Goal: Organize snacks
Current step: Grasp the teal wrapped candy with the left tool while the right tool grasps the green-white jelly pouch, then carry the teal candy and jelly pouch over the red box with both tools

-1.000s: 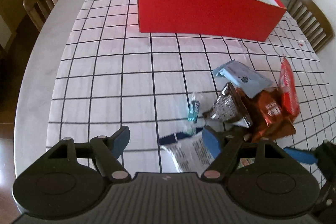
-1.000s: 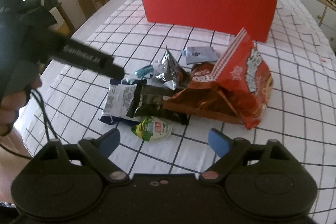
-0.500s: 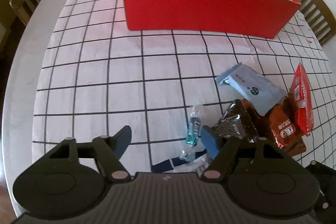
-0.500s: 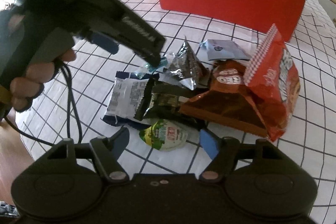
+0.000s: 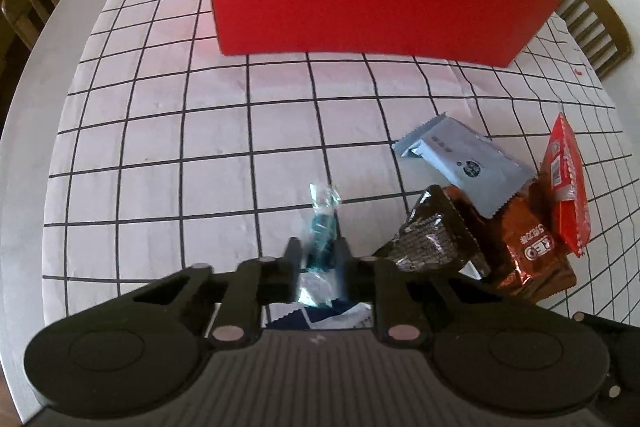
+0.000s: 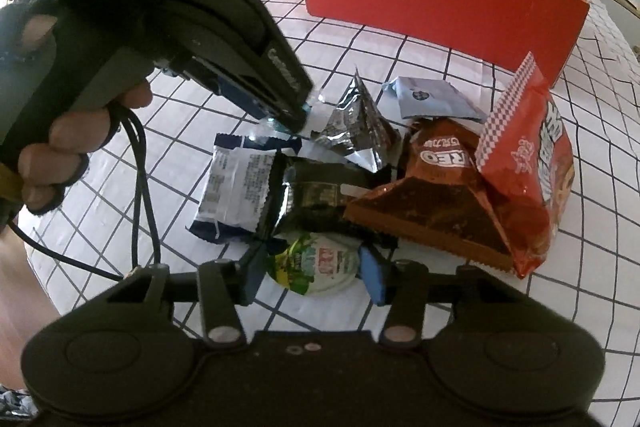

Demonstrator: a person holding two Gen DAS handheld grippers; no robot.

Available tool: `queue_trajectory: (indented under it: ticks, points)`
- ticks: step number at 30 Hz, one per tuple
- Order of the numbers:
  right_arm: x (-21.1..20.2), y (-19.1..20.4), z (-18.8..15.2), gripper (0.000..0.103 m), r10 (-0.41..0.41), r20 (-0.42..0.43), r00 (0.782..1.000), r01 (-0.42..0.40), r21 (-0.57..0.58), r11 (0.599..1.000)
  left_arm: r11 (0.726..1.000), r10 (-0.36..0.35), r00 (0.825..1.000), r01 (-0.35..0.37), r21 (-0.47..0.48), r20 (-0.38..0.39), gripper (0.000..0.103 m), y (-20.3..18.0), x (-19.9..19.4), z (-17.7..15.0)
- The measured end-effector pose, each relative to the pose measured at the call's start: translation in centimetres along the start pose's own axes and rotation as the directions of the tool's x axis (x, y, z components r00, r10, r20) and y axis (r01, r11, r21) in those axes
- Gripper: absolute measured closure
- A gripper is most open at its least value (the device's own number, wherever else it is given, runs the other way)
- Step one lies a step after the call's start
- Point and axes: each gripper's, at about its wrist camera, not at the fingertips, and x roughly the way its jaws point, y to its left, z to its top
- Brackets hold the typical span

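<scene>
Left wrist: left tool (image 5: pixel 318 259) tilted steeply down | clamps candy (image 5: pixel 321 227)

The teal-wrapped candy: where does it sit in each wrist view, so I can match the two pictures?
Left wrist: the teal-wrapped candy sits low at centre, pinched between the left gripper fingers.
Right wrist: the candy is upper left of centre, mostly hidden at the tip of the left gripper.
Shared landmark: the silver foil packet, just right of it in both views.
</scene>
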Motion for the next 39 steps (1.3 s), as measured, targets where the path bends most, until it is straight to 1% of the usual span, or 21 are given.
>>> queue_trajectory:
  ticks: [8, 15, 27, 33, 39]
  points:
    - [-0.3, -0.2, 0.0, 0.059, -0.002, 0.013, 1.0, 0.002, 0.023, 1.0, 0.999, -0.007, 1.0, 0.008, -0.043, 0.021, 0.091, 1.3, -0.5, -0.5]
    - [-1.8, -0.5, -0.2, 0.059, 0.008, 0.032, 0.999, -0.009, 0.048, 0.999, 0.997, -0.013, 0.999, 0.017, -0.075, 0.052, 0.091, 1.8, -2.1, -1.0]
    - [-6.4, -0.5, 0.7, 0.059, 0.01, 0.117, 0.993, -0.02, 0.081, 0.997, 0.995, -0.012, 0.994, 0.023, -0.102, 0.107, 0.091, 2.1, -5.9, -1.6]
    - [-8.6, -0.9, 1.7, 0.059, 0.006, 0.153, 0.988, -0.021, 0.098, 0.995, 0.995, -0.023, 0.989, 0.037, -0.097, 0.149, 0.091, 1.7, -8.1, -1.7]
    - [-10.7, -1.5, 3.2, 0.059, -0.009, 0.205, 0.979, -0.01, 0.09, 0.996, 0.996, -0.032, 0.981, 0.048, -0.078, 0.193, 0.091, 0.9, -10.6, -1.2]
